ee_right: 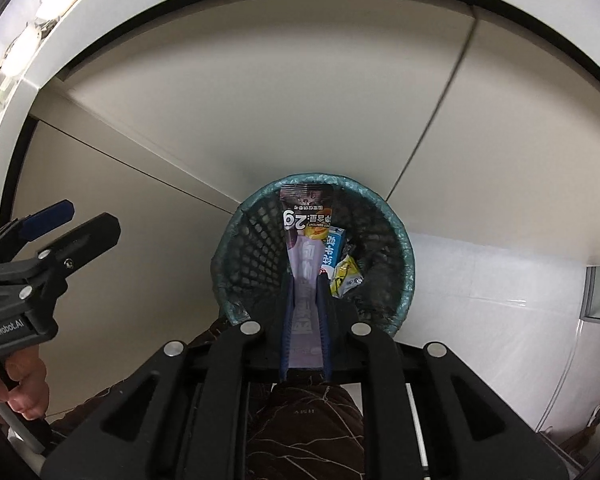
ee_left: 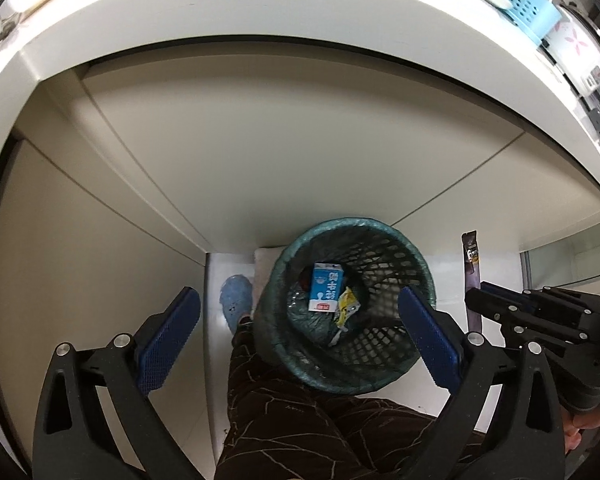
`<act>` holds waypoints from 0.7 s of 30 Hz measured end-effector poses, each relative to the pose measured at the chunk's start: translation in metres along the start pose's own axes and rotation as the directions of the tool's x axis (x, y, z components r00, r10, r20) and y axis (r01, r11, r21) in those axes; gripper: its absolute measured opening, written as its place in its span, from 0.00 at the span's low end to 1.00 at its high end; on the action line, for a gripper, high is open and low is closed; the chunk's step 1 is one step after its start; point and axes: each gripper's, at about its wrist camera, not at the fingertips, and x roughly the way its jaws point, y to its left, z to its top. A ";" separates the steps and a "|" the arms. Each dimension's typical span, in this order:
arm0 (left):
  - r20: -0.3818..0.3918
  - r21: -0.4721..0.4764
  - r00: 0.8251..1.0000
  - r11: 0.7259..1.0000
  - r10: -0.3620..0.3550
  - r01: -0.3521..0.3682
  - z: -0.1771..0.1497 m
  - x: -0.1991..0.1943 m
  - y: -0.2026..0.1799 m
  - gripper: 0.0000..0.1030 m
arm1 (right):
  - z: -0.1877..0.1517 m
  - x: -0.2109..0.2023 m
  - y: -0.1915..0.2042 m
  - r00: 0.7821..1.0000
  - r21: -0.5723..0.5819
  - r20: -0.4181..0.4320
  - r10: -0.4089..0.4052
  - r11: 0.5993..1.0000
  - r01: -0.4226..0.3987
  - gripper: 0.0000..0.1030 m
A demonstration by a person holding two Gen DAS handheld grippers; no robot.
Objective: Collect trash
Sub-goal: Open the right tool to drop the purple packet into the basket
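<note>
A black mesh waste bin (ee_left: 384,264) with a green liner stands on the floor below the counter; it also shows in the right wrist view (ee_right: 252,248). Inside lie a blue-and-white carton (ee_left: 325,287) and a yellow wrapper (ee_left: 346,305). My left gripper (ee_left: 298,334) is open and empty above the bin's near rim. My right gripper (ee_right: 306,280) is shut on a long purple snack wrapper (ee_right: 305,220), held over the bin's opening. The same wrapper (ee_left: 471,268) and right gripper (ee_left: 488,294) show at the right of the left wrist view.
White cabinet doors (ee_left: 260,152) rise behind the bin under a white counter edge (ee_left: 260,12). A light blue basket (ee_left: 530,10) and a floral rice cooker (ee_left: 576,46) sit on the counter. The person's dark patterned trousers (ee_left: 300,420) and blue slipper (ee_left: 236,298) are beside the bin.
</note>
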 end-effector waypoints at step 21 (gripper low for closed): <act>0.105 0.035 0.994 0.999 0.008 -0.011 0.027 -0.070 0.008 0.94 | 0.022 -0.083 -0.009 0.971 0.088 0.187 -0.149 0.987 0.134 0.87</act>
